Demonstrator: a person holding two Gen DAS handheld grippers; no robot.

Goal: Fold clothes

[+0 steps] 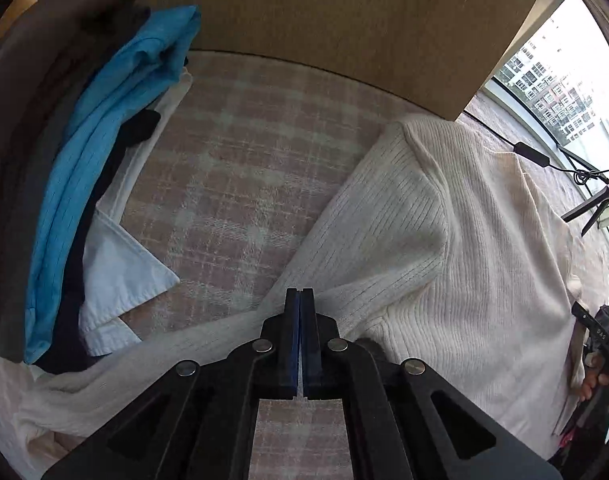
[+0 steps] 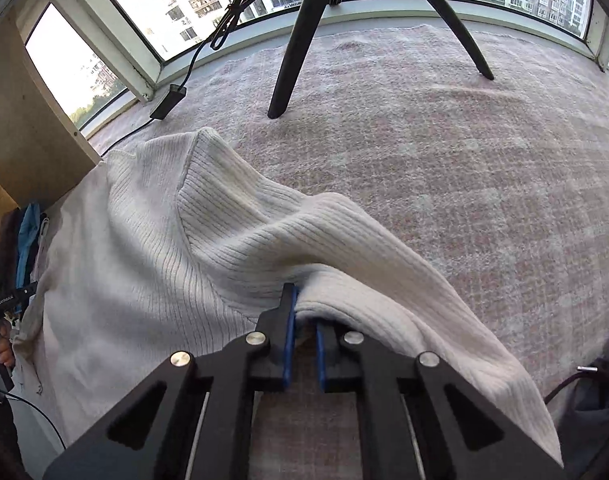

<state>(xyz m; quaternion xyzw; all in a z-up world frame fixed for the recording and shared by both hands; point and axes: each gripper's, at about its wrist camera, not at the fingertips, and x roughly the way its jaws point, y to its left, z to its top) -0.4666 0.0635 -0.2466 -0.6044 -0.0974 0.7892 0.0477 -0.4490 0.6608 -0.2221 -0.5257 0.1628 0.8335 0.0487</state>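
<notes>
A cream ribbed sweater (image 1: 444,240) lies spread on the pink plaid blanket (image 1: 232,168). My left gripper (image 1: 300,292) is shut on the sweater's left sleeve, which runs down to the lower left. In the right wrist view the sweater (image 2: 144,248) fills the left side. My right gripper (image 2: 302,300) is shut on a fold of the sweater's right sleeve and holds it lifted off the blanket (image 2: 464,160). The sleeve drapes over the right finger toward the lower right.
A pile of folded clothes, blue (image 1: 104,128), white (image 1: 120,272) and dark, sits at the left against a wooden panel (image 1: 304,12). Black tripod legs (image 2: 296,48) and a cable with an adapter (image 2: 166,100) stand on the blanket by the windows.
</notes>
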